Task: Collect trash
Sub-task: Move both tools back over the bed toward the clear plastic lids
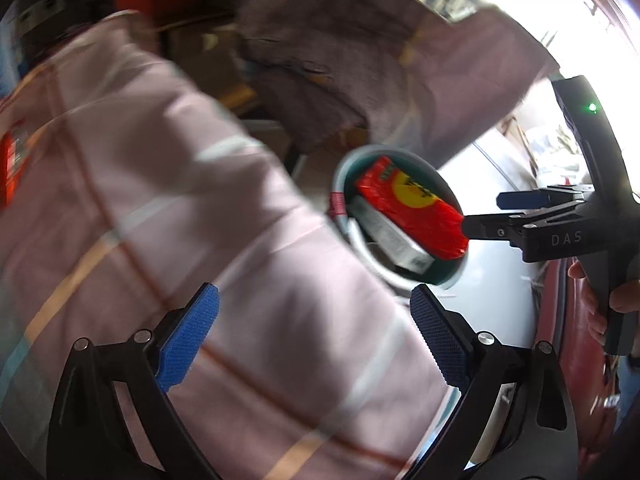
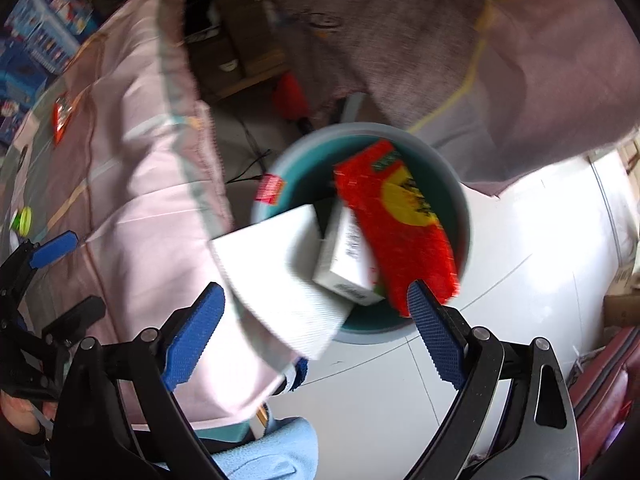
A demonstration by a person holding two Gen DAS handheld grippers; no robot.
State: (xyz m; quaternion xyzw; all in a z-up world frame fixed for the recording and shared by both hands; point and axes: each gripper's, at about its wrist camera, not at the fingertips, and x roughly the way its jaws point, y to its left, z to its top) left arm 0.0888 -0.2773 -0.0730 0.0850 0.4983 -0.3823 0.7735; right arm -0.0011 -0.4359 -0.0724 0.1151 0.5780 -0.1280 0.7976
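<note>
The bin (image 2: 280, 168), teal inside with a pale rim, stands on the white floor (image 2: 500, 280) beside the bed, which is covered by a pink sheet (image 1: 200, 208). Inside it a red packet (image 2: 400, 224) with a yellow circle leans against the far wall, and a white box (image 2: 348, 264) lies tilted beside it.

Only the right wrist view shows a white paper (image 2: 280, 272), blurred, at the bin's near rim, overlapping the rim and the sheet's edge; whether it is touching anything cannot be told. The same view shows a red sticker (image 2: 270, 190) on the bin's rim, a light blue cloth (image 2: 272, 452) at the bottom, a small red wrapper (image 2: 62, 114) lying on the sheet far to the left, and stacked blue boxes (image 2: 44, 32) beyond the bed.

The right gripper (image 2: 316, 320) hangs over the bin's near edge with its jaws wide apart and nothing between them.

The left wrist view looks across the sheet from farther off. There the right gripper appears from the side, its tip touching the red packet's corner, a green light on its handle. The left gripper (image 1: 316, 312) is over the sheet, jaws wide, holding nothing. A mauve cloth (image 1: 360, 60) hangs above the bin in both views.
</note>
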